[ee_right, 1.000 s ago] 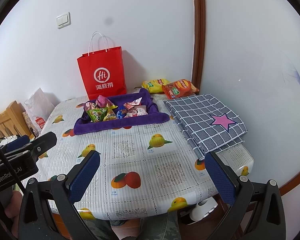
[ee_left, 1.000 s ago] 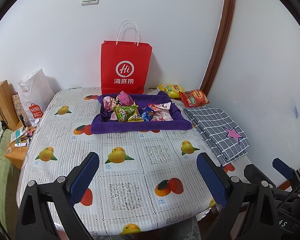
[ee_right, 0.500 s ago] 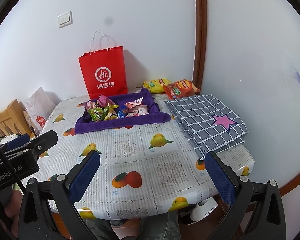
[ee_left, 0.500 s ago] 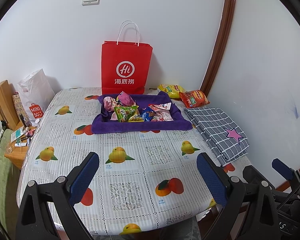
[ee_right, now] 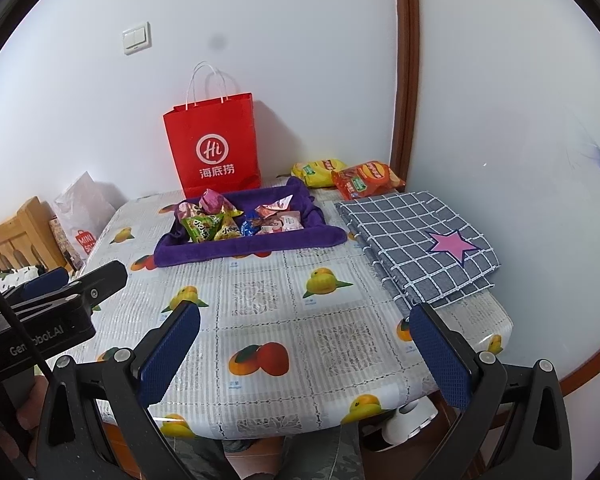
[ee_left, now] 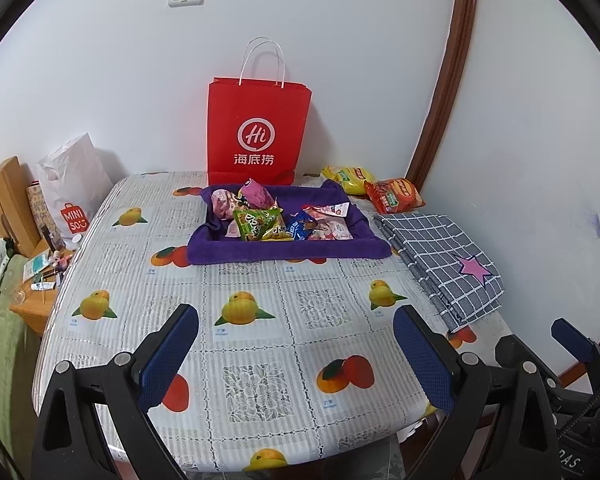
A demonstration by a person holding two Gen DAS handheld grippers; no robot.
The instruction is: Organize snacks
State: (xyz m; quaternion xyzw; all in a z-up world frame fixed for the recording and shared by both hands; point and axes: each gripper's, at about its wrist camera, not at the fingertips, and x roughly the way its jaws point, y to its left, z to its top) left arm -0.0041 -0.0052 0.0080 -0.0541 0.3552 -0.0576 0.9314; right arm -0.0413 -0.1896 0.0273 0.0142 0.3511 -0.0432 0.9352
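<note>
A purple cloth tray (ee_left: 284, 254) (ee_right: 252, 246) lies at the far middle of the table and holds several snack packets, among them a green one (ee_left: 256, 222) (ee_right: 202, 228) and a pink one (ee_left: 256, 194). Behind its right corner lie a yellow chip bag (ee_left: 346, 178) (ee_right: 318, 170) and an orange-red chip bag (ee_left: 394, 196) (ee_right: 366, 178). My left gripper (ee_left: 296, 352) hangs open over the near table edge with nothing between its fingers. My right gripper (ee_right: 304, 350) is open and empty too, well short of the tray.
A red paper bag (ee_left: 258, 132) (ee_right: 214, 146) stands against the wall behind the tray. A folded grey checked cloth with a pink star (ee_left: 444, 256) (ee_right: 416, 244) lies on the right. The fruit-print tablecloth (ee_left: 260, 320) covers the table. A white shopping bag (ee_left: 74, 190) and wooden furniture (ee_left: 4, 196) are at left.
</note>
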